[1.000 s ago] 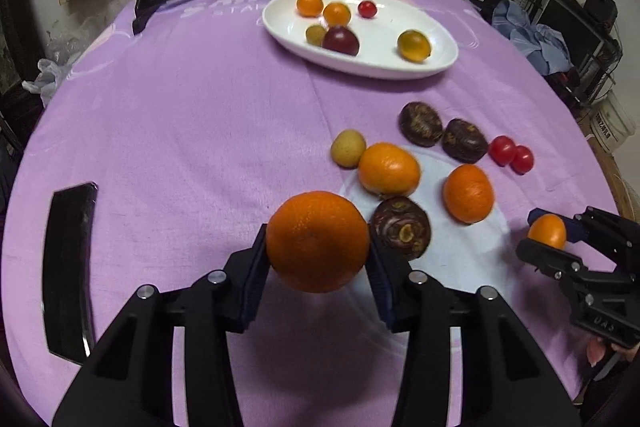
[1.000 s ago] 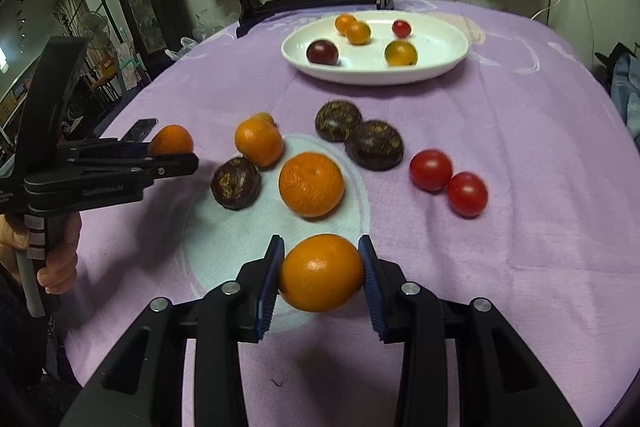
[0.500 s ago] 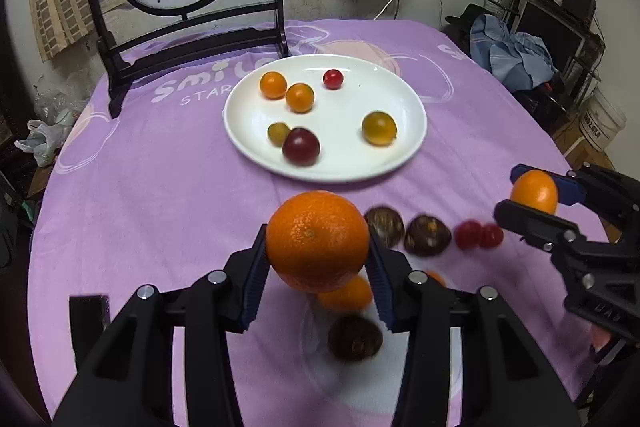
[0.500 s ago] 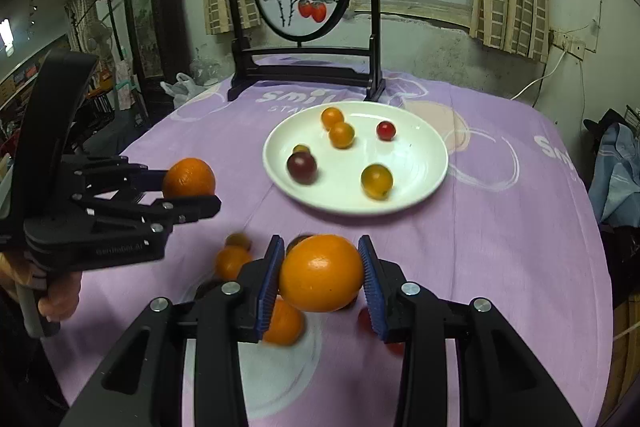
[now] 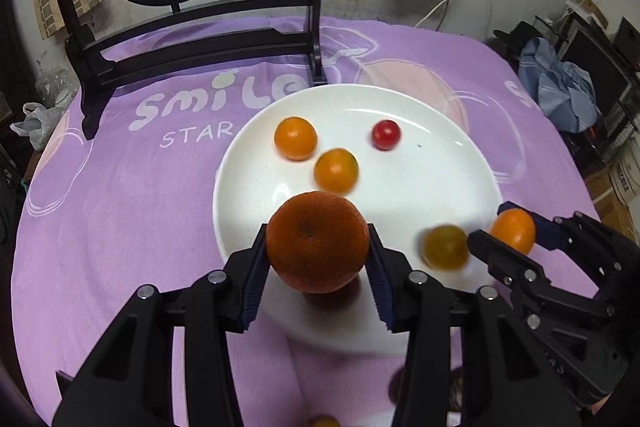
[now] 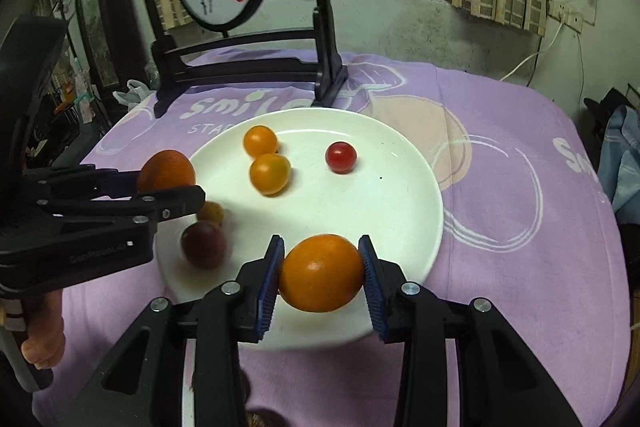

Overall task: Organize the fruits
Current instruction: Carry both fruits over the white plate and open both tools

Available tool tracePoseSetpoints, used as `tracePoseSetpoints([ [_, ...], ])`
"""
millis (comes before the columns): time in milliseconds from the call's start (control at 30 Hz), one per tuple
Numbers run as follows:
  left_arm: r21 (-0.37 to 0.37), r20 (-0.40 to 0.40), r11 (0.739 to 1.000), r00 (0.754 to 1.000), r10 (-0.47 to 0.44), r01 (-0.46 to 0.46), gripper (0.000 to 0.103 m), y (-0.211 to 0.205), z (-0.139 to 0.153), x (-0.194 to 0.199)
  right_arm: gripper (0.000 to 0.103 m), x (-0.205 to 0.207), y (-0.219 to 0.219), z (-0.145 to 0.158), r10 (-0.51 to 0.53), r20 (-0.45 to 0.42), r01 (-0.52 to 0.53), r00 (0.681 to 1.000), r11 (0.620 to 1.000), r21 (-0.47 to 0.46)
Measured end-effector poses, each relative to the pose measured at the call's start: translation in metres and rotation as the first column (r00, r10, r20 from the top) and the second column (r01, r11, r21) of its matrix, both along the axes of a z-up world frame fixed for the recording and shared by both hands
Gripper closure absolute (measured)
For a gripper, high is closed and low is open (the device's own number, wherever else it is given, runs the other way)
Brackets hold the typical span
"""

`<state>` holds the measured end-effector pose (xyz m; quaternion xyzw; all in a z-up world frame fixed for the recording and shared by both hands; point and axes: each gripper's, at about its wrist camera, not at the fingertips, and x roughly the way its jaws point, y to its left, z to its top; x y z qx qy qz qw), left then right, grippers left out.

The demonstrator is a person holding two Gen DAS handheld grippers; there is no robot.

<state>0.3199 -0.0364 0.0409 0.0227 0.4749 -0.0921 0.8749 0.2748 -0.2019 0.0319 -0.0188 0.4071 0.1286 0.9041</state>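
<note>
My left gripper (image 5: 317,259) is shut on a large orange (image 5: 317,241), held above the near left part of the white plate (image 5: 460,163). It also shows in the right wrist view (image 6: 166,183), at the plate's left rim. My right gripper (image 6: 321,273) is shut on a smaller orange (image 6: 321,273), above the plate's (image 6: 400,187) near edge; it shows in the left wrist view (image 5: 510,235) at the plate's right rim. On the plate lie two small oranges (image 6: 260,141) (image 6: 269,173), a cherry tomato (image 6: 340,157), a yellow-green fruit (image 5: 445,247) and a dark plum (image 6: 203,243).
A black-framed round screen with painted persimmons (image 5: 200,39) stands on the purple cloth (image 5: 120,207) just behind the plate. Dark fruits lie below the grippers at the near edge (image 6: 260,419). Clothes and boxes (image 5: 560,95) lie beyond the table's right side.
Both grippers have moved forward with their oranges, from above the loose fruits to over the plate. The plate now fills the middle of both views.
</note>
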Motion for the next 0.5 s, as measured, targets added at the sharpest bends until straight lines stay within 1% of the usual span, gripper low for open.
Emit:
tracePoseSetpoints([
  [100, 0.007, -0.014, 1.000, 1.000, 0.005, -0.005, 0.059, -0.005, -0.011, 0.015, 0.064, 0.014, 0.000, -0.008, -0.010, -0.012, 0.010, 1.000, 1.000, -0.004],
  [200, 0.000, -0.026, 1.000, 1.000, 0.006, -0.006, 0.059, -0.007, -0.018, 0.023, 0.064, 0.024, 0.000, -0.016, -0.019, -0.027, 0.018, 0.999, 1.000, -0.014],
  [267, -0.001, -0.023, 1.000, 1.000, 0.007, -0.007, 0.059, -0.007, -0.021, 0.025, 0.063, 0.029, 0.000, -0.020, -0.028, -0.033, 0.028, 0.999, 1.000, -0.004],
  [300, -0.001, -0.019, 1.000, 1.000, 0.007, -0.007, 0.058, -0.007, -0.023, 0.027, 0.057, 0.030, -0.001, -0.020, -0.035, -0.033, 0.035, 0.999, 0.999, 0.001],
  [333, -0.005, -0.015, 1.000, 1.000, 0.010, -0.010, 0.058, -0.006, -0.023, 0.027, 0.044, 0.032, -0.002, -0.021, -0.040, -0.038, 0.041, 0.998, 0.999, 0.009],
  [367, -0.008, -0.009, 1.000, 1.000, 0.015, -0.015, 0.051, -0.005, -0.022, 0.027, 0.040, 0.032, -0.003, -0.019, -0.051, -0.026, 0.052, 0.998, 0.998, 0.021],
  [400, -0.016, 0.013, 1.000, 1.000, 0.025, -0.025, 0.034, -0.003, -0.019, 0.025, 0.038, 0.030, -0.004, -0.017, -0.059, -0.011, 0.059, 0.998, 0.998, 0.021],
  [467, -0.024, 0.062, 0.999, 0.997, 0.050, -0.049, 0.025, 0.001, -0.011, 0.018, 0.038, 0.024, -0.006, -0.013, -0.064, 0.005, 0.064, 0.998, 0.998, 0.008],
  [500, -0.034, 0.073, 0.999, 0.996, 0.041, -0.039, 0.024, 0.002, -0.006, 0.014, 0.038, 0.021, -0.007, -0.011, -0.065, 0.006, 0.065, 0.998, 0.998, 0.008],
])
